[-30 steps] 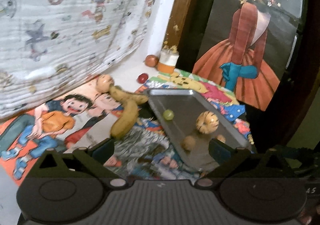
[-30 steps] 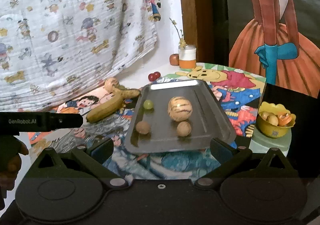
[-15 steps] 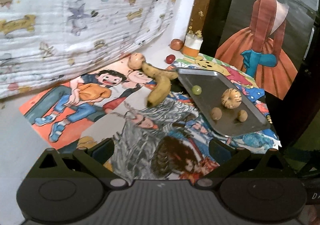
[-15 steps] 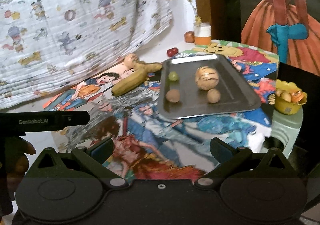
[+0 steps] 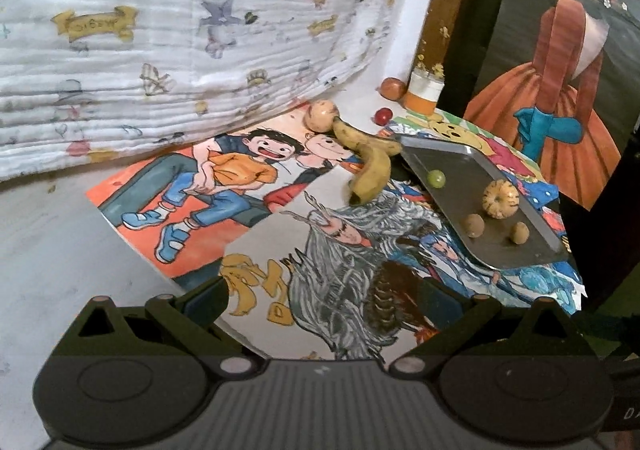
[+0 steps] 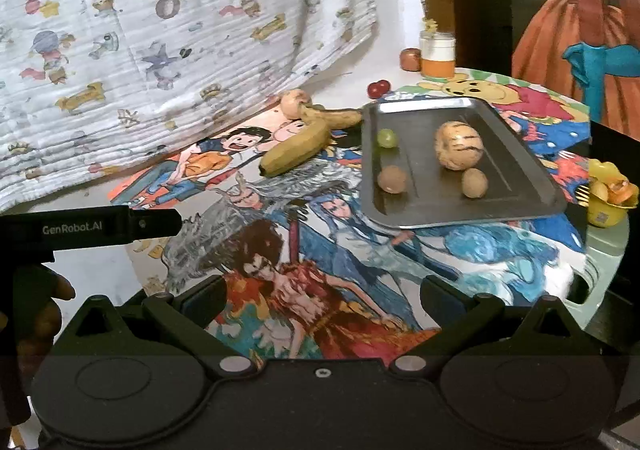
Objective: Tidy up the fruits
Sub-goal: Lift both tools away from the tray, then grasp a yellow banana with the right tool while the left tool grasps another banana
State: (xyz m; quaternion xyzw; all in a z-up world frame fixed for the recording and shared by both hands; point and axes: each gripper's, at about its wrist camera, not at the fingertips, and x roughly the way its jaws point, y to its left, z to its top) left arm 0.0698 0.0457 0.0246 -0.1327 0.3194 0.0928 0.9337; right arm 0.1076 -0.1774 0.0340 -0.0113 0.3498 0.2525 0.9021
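Note:
A steel tray sits at the right on a cartoon-printed cloth. It holds a striped tan round fruit, a green grape and two small brown fruits. A banana and a tan round fruit lie left of the tray. My left gripper and right gripper are both open, empty, and held back from the fruit.
A red cherry pair, an apple and an orange-and-white jar stand at the back. A yellow bowl of fruit sits right of the tray. A patterned sheet hangs behind. The left gripper's body shows at the left.
Both grippers have pulled back from the tray and the fruit, so more of the cloth shows in front. The fruit has not moved.

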